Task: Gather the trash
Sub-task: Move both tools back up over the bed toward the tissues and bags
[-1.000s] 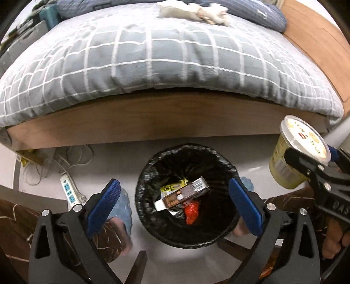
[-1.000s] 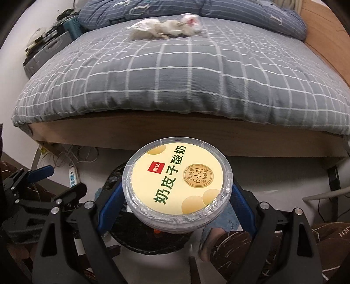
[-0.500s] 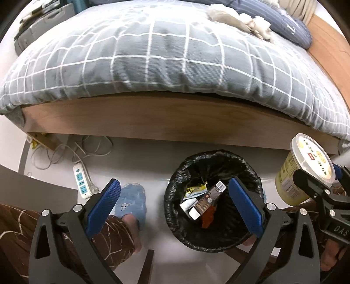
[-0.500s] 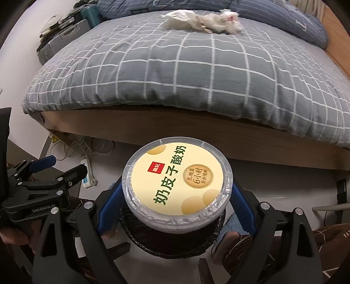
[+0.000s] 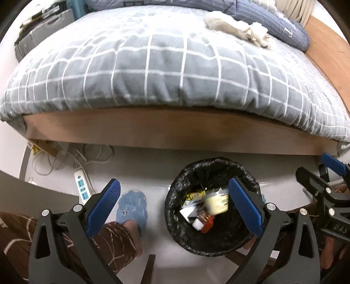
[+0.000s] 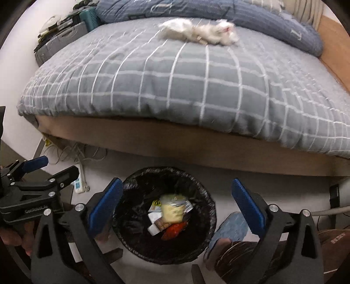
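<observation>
power strip (image 5: 82, 188) lies on the floor at about 9 o'clock from the bin, with loose cables (image 5: 72, 156) above it under the bed edge. left gripper (image 5: 174, 206) hangs over the floor with its blue pads spread wide and nothing between them; a blue slipper (image 5: 132, 206) on a foot shows between the fingers in the left wrist view. bin (image 5: 175, 209), lined with a black bag, stands on the floor just in front of the bed frame (image 5: 175, 136). inside it the yogurt cup (image 5: 216, 201) lies tilted and blurred on top of other trash: a yellow wrapper (image 5: 193, 194) at its 10 o'clock, a white box (image 5: 198, 224) and a red wrapper (image 5: 207, 226) at its 6 o'clock. right gripper (image 6: 175, 206) is directly above the bin, pads wide apart, holding nothing, the cup (image 6: 171, 210) seen between them down in the bin. grey checked duvet (image 6: 175, 83) covers the bed at 12 o'clock, with crumpled tissue (image 6: 196, 32) lying on it near a blue pillow (image 6: 240, 15).
</observation>
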The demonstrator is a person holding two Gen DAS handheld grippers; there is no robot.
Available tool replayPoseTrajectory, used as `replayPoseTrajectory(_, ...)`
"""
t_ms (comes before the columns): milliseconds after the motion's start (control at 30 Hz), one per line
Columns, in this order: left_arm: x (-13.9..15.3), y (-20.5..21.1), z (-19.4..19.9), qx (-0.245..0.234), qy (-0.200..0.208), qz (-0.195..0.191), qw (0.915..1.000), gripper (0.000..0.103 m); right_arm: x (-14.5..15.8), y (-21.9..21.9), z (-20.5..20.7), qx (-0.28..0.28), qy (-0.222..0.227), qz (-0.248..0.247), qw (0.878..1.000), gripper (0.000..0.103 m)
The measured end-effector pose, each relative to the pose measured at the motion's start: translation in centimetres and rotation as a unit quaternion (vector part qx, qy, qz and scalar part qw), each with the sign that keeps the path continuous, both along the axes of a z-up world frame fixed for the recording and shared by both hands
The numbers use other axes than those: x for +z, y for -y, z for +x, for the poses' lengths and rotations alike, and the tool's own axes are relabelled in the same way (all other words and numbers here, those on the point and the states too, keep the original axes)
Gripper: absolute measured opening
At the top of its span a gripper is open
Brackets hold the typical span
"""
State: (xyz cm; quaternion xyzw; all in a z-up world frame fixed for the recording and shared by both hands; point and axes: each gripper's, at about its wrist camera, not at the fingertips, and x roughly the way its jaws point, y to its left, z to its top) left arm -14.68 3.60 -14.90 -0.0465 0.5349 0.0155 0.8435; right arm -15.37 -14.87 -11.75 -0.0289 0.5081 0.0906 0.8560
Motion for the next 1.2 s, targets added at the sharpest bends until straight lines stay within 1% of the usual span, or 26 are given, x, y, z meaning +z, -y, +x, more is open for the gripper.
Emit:
replayPoseTrajectory(133,1.3,0.5,0.6,-0.008,0.018,-0.002,0.9998,0.097,1.7,1.2,0.6,-0.017,0.036,-0.008,0.999,0.095)
replayPoseTrajectory(400,3.8,1.7,3.1,-0.017,0.051,-0.009,0.9985,0.097,3.8,3.3,3.0,-0.041,0.076,-0.010,0.996,0.095)
replayPoseTrajectory(500,4.5,2.1,4.6,-0.020,0.062,-0.013,0.9978,0.097,4.3,3.9,4.2,-0.049,0.084,-0.005,0.995,0.095)
replayPoseTrajectory(700,6.2,2.9,7.4,-0.032,0.087,-0.013,0.9956,0.097,5.0,4.2,6.7,-0.048,0.104,-0.009,0.993,0.095)
replayPoseTrajectory(867,7.2,3.3,9.8,-0.032,0.100,-0.019,0.9943,0.097,5.5,4.4,9.1,-0.051,0.116,-0.006,0.992,0.095)
replayPoseTrajectory(1100,7.9,4.1,13.0,-0.039,0.110,-0.016,0.9930,0.097,5.6,4.7,12.6,-0.054,0.125,-0.004,0.991,0.095)
replayPoseTrajectory(1200,7.9,4.2,14.5,-0.040,0.112,-0.012,0.9928,0.097,5.7,5.1,14.2,-0.058,0.127,-0.003,0.990,0.094)
